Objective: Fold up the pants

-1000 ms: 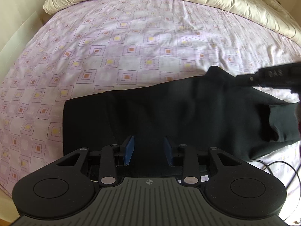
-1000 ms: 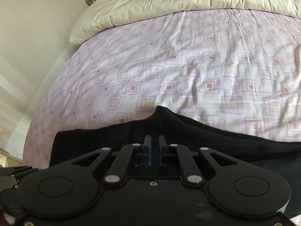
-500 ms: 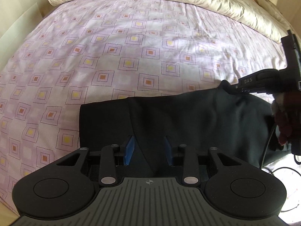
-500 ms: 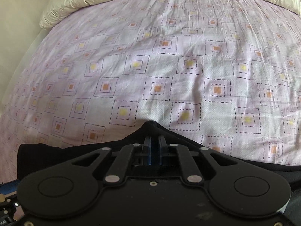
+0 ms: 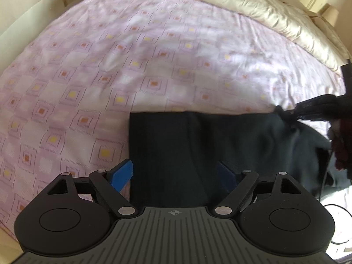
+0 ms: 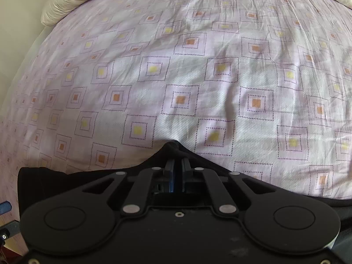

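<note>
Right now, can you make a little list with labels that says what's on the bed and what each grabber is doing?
place: bed with a purple patterned sheet
clothes: dark pants lying on the sheet
left gripper: open, over the pants, holding nothing
right gripper: shut on a pinch of the pants' far edge
far end of bed: cream duvet bunched up
fold: cannot tell how far along

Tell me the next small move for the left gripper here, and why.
Probably ease the left gripper forward and close on the near left edge of the pants. Its jaws stand wide open over the dark cloth, holding nothing, while the right gripper is pinching a raised peak of fabric above the bedsheet.
</note>
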A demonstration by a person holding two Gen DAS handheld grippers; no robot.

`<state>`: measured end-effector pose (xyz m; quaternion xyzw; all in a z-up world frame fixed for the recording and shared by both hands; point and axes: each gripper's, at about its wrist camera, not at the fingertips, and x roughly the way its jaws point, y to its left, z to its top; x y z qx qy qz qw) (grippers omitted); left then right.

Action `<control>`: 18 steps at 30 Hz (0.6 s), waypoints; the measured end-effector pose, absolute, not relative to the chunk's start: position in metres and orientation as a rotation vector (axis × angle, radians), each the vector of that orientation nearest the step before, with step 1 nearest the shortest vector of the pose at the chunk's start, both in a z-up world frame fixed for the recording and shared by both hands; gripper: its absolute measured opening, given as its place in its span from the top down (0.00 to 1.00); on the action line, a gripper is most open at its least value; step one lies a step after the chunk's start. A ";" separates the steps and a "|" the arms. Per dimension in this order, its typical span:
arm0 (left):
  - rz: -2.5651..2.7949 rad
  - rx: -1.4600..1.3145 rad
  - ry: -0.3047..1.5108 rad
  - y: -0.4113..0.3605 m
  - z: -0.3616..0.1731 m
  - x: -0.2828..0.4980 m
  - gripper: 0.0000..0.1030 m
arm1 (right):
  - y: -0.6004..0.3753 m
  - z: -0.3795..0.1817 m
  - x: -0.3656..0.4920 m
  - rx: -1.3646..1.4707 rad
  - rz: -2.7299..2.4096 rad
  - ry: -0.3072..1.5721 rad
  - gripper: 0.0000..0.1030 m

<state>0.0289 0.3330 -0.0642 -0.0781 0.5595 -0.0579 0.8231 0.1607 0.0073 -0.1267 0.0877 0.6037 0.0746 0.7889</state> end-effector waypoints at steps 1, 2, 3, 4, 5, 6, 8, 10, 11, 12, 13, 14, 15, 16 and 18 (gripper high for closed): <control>-0.119 -0.166 1.213 0.335 -0.070 0.029 0.20 | 0.007 -0.127 0.161 0.189 0.161 1.300 0.95; -0.114 -0.164 1.229 0.337 -0.075 0.029 0.20 | 0.007 -0.126 0.160 0.187 0.161 1.300 0.95; -0.109 -0.163 1.243 0.339 -0.080 0.029 0.20 | 0.007 -0.126 0.161 0.187 0.161 1.301 0.95; -0.107 -0.166 1.262 0.341 -0.086 0.028 0.20 | 0.007 -0.126 0.161 0.188 0.161 1.302 0.95; -0.113 -0.180 1.279 0.343 -0.091 0.028 0.20 | 0.007 -0.127 0.161 0.192 0.160 1.304 0.95; -0.129 -0.206 1.296 0.346 -0.097 0.027 0.20 | 0.007 -0.127 0.162 0.195 0.159 1.306 0.95; -0.170 -0.290 1.341 0.351 -0.111 0.027 0.17 | 0.006 -0.127 0.162 0.198 0.159 1.307 0.95; -0.184 -0.343 1.338 0.356 -0.120 0.027 0.12 | 0.006 -0.127 0.162 0.204 0.158 1.306 0.95; -0.189 -0.375 1.337 0.359 -0.122 0.028 0.11 | 0.005 -0.127 0.162 0.208 0.157 1.307 0.95; -0.187 -0.407 1.334 0.362 -0.123 0.029 0.11 | 0.005 -0.127 0.162 0.215 0.153 1.308 0.95; -0.185 -0.440 1.327 0.365 -0.124 0.030 0.11 | 0.004 -0.128 0.162 0.221 0.150 1.308 0.95; -0.189 -0.470 1.318 0.367 -0.124 0.031 0.11 | 0.004 -0.128 0.163 0.225 0.147 1.308 0.95; -0.208 -0.494 1.305 0.368 -0.124 0.032 0.11 | 0.004 -0.128 0.162 0.226 0.145 1.307 0.95; -0.237 -0.517 1.292 0.368 -0.124 0.032 0.12 | 0.004 -0.127 0.162 0.226 0.144 1.306 0.95; -0.303 -0.548 1.272 0.361 -0.122 0.033 0.14 | 0.005 -0.127 0.161 0.220 0.142 1.304 0.95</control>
